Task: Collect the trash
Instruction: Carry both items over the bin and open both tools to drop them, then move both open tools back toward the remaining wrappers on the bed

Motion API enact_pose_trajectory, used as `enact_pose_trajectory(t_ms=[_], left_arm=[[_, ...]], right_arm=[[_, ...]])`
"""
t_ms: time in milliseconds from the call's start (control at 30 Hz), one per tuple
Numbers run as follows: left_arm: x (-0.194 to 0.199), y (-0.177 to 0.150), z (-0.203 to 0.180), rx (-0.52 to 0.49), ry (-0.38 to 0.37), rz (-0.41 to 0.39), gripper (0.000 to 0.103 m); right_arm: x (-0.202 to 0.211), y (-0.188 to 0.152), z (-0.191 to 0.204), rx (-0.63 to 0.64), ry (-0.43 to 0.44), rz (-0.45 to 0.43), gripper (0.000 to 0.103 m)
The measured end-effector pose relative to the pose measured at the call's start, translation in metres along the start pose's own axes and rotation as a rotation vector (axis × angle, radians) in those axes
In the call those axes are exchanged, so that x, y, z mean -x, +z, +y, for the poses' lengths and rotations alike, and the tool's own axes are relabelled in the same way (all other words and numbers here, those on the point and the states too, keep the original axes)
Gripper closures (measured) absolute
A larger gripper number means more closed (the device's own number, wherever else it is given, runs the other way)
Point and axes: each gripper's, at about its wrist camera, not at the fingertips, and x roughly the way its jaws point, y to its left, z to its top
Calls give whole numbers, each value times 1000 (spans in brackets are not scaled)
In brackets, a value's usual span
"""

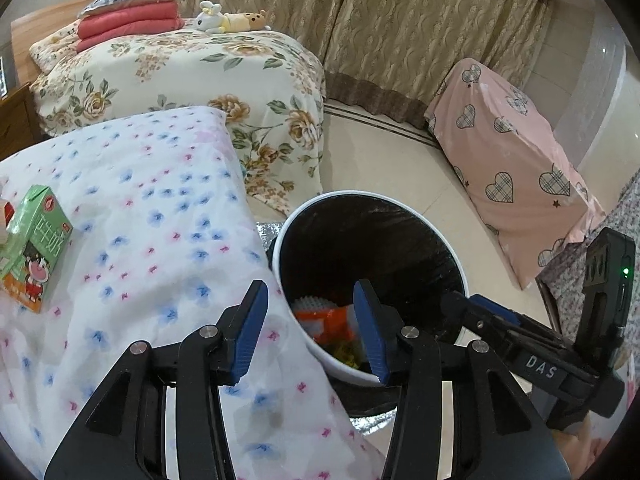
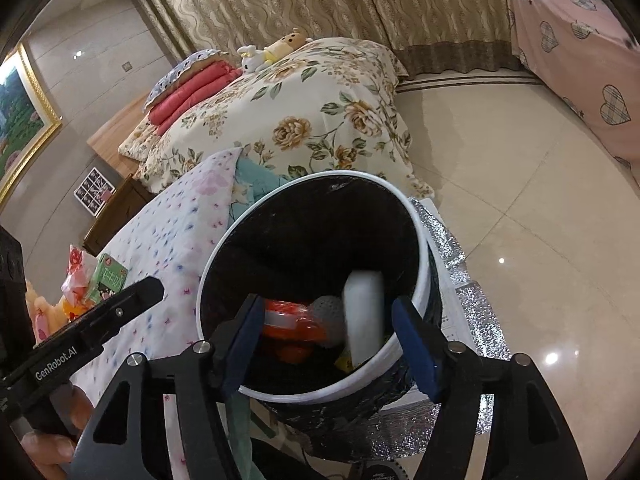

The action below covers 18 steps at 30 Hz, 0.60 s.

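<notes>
A white trash bin (image 1: 448,240) with a black liner stands beside a cloth-covered table; it also shows in the right wrist view (image 2: 420,236). Inside lie an orange package (image 2: 288,320), a white object (image 2: 364,312), blurred, and a grey knobbly piece (image 2: 328,312). My left gripper (image 1: 312,316) is open and empty over the bin's near rim. My right gripper (image 2: 332,332) is open and empty above the bin mouth. A green milk carton (image 1: 34,248) lies on the flowered tablecloth (image 1: 160,220) at the left; it shows too in the right wrist view (image 2: 110,276).
More wrappers and a red-white packet (image 2: 76,276) lie by the carton. A bed with a floral cover (image 1: 192,76), a pink heart-patterned covered piece (image 1: 512,160), curtains and a tiled floor (image 2: 520,184) surround the bin. Silver foil matting (image 2: 468,308) lies under the bin.
</notes>
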Motion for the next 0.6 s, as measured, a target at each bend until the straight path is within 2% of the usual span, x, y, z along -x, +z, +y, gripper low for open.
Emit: enact_pose_trajectory(t_ms=[100, 233, 600], left_arm=[[5, -7, 8, 23, 5, 2, 55], [13, -19, 19, 44, 27, 4, 52], [52, -55, 73, 148, 98, -22, 48]], right_arm=[[2, -1, 1, -7, 8, -7, 34], [3, -4, 10, -4, 30, -6, 28], [-2, -20, 58, 51, 105, 26, 22]])
